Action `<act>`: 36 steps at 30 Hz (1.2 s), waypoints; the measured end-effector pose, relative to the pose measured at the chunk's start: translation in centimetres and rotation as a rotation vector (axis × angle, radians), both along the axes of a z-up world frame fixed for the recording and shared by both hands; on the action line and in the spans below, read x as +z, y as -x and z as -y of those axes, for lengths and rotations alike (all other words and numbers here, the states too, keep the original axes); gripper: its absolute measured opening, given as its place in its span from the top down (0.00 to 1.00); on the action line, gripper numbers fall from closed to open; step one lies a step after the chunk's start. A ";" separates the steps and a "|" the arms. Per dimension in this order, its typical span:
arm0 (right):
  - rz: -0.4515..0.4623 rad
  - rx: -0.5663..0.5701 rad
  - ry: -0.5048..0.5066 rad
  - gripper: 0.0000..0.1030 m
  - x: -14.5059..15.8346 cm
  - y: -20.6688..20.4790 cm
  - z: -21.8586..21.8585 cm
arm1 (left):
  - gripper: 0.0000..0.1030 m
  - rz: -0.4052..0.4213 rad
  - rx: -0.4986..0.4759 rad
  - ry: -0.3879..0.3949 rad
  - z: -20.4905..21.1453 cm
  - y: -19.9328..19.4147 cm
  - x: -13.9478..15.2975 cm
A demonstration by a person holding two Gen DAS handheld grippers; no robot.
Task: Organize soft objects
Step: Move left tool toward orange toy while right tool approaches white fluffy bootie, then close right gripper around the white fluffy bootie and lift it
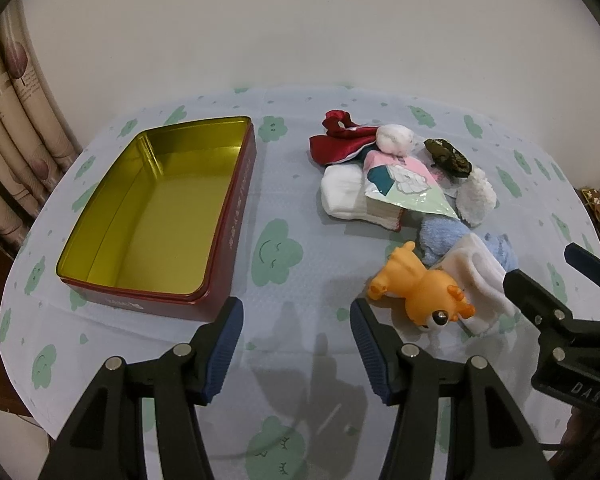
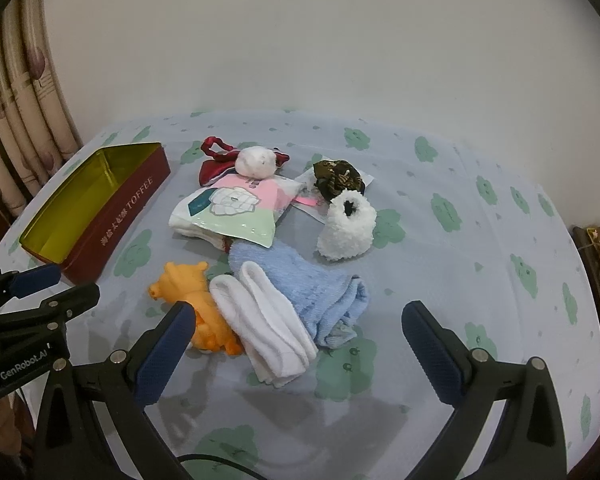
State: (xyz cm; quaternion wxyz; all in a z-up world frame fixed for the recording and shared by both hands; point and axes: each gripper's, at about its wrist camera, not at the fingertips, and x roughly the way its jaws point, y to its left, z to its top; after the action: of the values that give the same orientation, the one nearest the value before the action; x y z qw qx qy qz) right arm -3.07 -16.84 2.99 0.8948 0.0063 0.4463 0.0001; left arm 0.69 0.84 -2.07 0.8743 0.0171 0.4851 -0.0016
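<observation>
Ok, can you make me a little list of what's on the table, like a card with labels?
box: red tin, gold inside, nothing in it, lid off
pile: beside the tin, not in it
toy: orange animal, lying against the white sock
towel: blue, partly under the sock
fluffy things: white ring, white ball
left gripper: open, holding nothing
right gripper: open, above the sock

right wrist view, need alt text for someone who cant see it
The open right gripper hovers over a folded white sock lying across a blue towel and an orange toy. An empty red tin sits left, more soft items behind.
</observation>
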 end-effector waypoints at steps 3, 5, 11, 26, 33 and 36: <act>-0.003 -0.004 -0.001 0.00 0.0 -0.2 0.5 | 0.45 -0.006 -0.001 -0.003 0.1 -0.3 -0.1; -0.002 -0.014 0.005 0.00 -0.1 -0.4 1.0 | 0.45 -0.010 -0.001 -0.005 0.1 -0.4 -0.2; -0.019 -0.034 0.020 0.00 -0.4 -1.5 2.8 | 0.45 -0.026 -0.001 -0.008 0.1 -0.7 -0.6; -0.060 -0.071 0.044 0.01 -3.1 -7.8 5.9 | 0.45 -0.051 0.007 -0.024 0.0 -1.5 -1.6; -0.089 -0.093 0.033 0.03 -4.9 -9.8 6.3 | 0.45 -0.066 0.008 -0.028 0.1 -1.9 -2.0; -0.094 -0.095 0.017 0.06 -5.5 -10.3 6.5 | 0.45 -0.074 0.008 -0.023 0.1 -2.2 -2.3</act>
State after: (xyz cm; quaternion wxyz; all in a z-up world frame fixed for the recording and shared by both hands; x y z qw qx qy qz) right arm 7.20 -23.31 -2.56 0.8719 0.0199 0.4871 -0.0463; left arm 2.84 0.74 -4.33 0.8554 0.0251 0.5173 0.0071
